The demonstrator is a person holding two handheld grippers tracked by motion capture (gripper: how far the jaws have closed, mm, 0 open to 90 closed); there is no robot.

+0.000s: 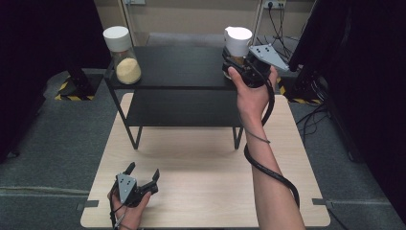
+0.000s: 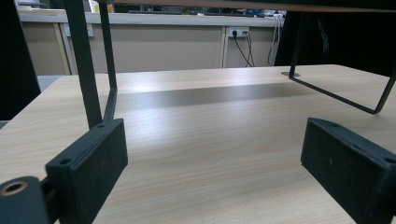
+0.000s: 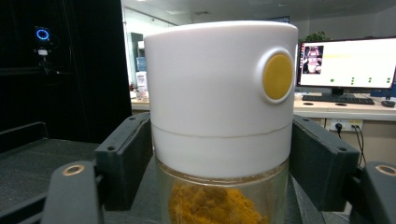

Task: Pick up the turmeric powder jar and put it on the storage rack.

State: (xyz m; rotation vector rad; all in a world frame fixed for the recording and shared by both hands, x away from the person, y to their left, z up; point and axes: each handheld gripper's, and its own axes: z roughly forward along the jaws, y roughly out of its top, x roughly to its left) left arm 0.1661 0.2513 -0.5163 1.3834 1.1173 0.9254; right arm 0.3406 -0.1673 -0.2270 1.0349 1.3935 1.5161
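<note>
Now | right tool [image 1: 235,61] arm outstretched, clamps jar [image 3: 219,126] | left tool [image 1: 142,173] low, jaws apart

No legible text, label, brand or number is present; characters on the monitor [image 3: 345,63] are too small to read.

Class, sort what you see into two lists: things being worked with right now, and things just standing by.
Being worked with:
right gripper, fingers on either side of the white-lidded jar of orange powder
black shelf under it

Standing by:
jar of pale grains
left gripper, open
wooden table
</note>
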